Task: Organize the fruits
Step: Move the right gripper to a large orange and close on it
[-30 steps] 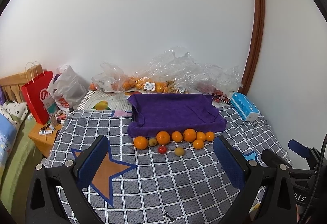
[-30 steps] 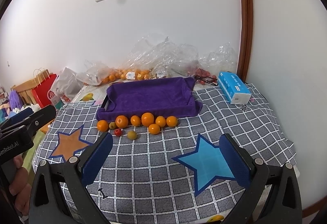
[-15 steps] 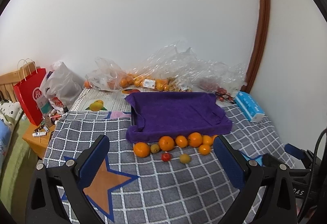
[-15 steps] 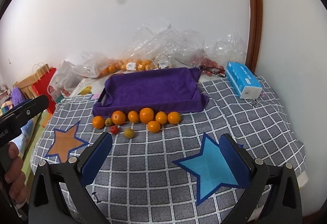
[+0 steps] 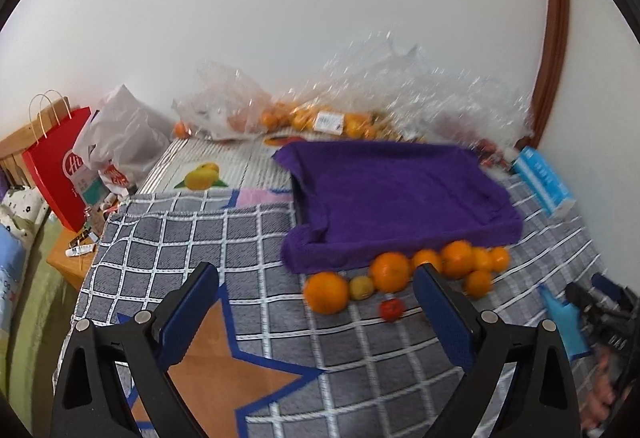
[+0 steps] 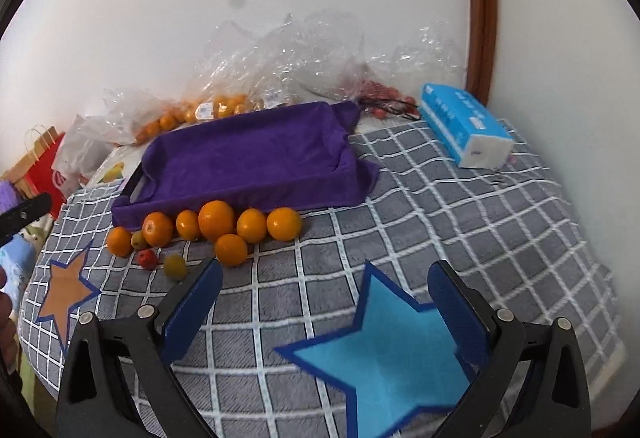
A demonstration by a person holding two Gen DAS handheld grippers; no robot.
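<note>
The left gripper (image 5: 316, 296) fills the bottom of its view, jaws spread wide with nothing between them, hovering over the checked blanket (image 5: 192, 238) and an orange star (image 5: 224, 378) printed on it. Just beyond the fingertips, at center right, lies a row of oranges (image 5: 390, 271) with a greenish fruit (image 5: 362, 287) tucked among them and a small red fruit (image 5: 392, 309) a little nearer the camera. The row touches the front edge of the purple cloth (image 5: 396, 194), which is draped over a tray in the middle of the frame. Behind it, along the wall, are clear plastic bags (image 5: 360, 98) holding more oranges. A red bag (image 5: 60, 174) stands at the left edge, and a blue tissue pack (image 5: 544, 182) lies at the right.

The right gripper (image 6: 324, 292) is likewise spread and holds nothing, at the bottom of its view over a blue star (image 6: 384, 350). Up and left of its left finger lie the oranges (image 6: 216, 219), the red fruit (image 6: 147, 258) and a greenish fruit (image 6: 175, 266), all against or near the front of the purple cloth (image 6: 256, 158). The tissue pack (image 6: 464, 124) sits at upper right, well apart from the fruit.
</note>
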